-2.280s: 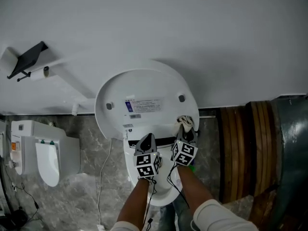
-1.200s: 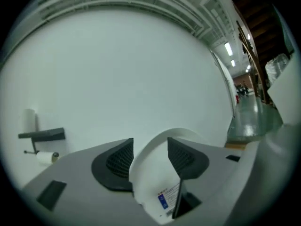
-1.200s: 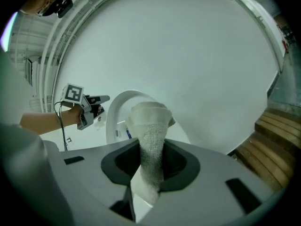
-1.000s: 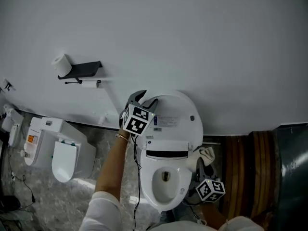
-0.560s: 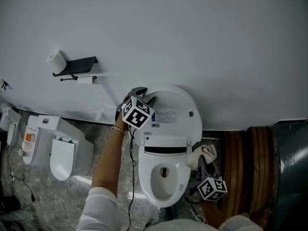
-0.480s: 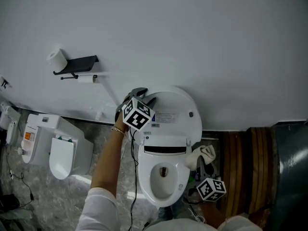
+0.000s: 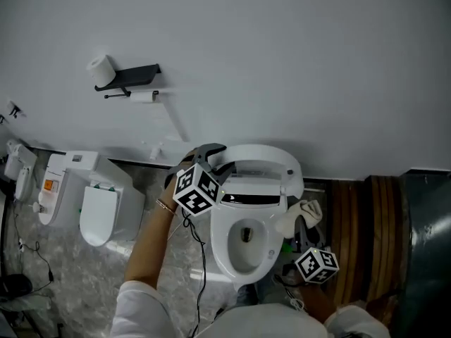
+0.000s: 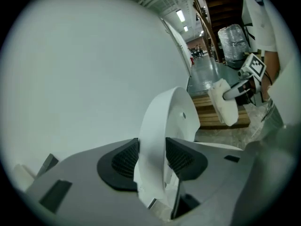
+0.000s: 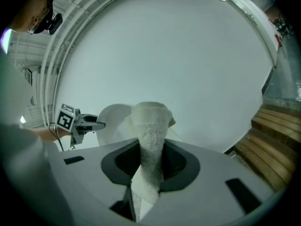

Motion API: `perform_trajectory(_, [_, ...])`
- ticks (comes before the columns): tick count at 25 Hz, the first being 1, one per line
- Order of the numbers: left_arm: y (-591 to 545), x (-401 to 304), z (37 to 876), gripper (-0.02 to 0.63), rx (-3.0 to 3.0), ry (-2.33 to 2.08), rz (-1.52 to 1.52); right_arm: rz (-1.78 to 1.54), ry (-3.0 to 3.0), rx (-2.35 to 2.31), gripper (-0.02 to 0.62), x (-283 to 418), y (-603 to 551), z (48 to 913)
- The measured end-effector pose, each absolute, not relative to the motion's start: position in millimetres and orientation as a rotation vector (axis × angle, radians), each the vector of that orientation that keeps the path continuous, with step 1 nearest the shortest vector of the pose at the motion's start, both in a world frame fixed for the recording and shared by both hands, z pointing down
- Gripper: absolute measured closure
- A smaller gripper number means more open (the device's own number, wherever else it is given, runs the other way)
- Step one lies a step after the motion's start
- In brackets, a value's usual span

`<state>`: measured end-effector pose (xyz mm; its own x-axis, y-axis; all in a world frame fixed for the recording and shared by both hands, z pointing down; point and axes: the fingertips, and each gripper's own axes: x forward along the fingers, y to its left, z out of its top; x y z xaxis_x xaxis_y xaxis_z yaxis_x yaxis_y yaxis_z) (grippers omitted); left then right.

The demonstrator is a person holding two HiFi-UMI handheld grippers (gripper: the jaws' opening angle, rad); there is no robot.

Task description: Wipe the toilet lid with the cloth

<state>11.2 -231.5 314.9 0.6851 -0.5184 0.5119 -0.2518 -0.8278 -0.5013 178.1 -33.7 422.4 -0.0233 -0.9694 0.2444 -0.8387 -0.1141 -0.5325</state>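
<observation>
Toilet lid [image 8: 165,119] edge-on at centre, long axis near vertical, pinched between just-closing left gripper [image 8: 152,157] jaws. Cloth [image 9: 149,122] upright, clamped by right gripper [image 9: 151,163].

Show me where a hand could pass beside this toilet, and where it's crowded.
Free: the marble floor left of the toilet bowl, up to the smaller white toilet; only thin cables cross it. Crowded: right of the bowl, where the right gripper holds the cloth beside the wooden planks.

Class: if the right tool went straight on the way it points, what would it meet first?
Probably the toilet lid, showing just behind the cloth that the right tool grips, though depth is hard to judge.
</observation>
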Motion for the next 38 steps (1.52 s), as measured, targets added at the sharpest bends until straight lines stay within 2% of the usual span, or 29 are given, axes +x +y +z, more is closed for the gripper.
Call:
perform_trajectory(9, [-63,-29,375,0.4,-2.323,0.377,-1.037,-0.739,2.121,-2.049,0.5,159,74,380])
perform_trajectory(15, [19,-48,436,0.399,-2.167,0.47,-1.018,-0.807,2.124,-2.181,0.5,182,146,386])
perform_trajectory(21, [83,-64,501,0.391,-2.103,0.489,-1.106,-0.845,2.144,-2.217,0.5,183,168,382])
perform_trajectory(30, [170,-93,611,0.373,-2.221,0.065,-1.327,-1.057,2.359,-2.084,0.5,136,164,430])
perform_trajectory(38, [185,-90,696,0.376,-2.4,0.074,-1.381,-1.245,2.409,-2.067,0.5,122,163,502])
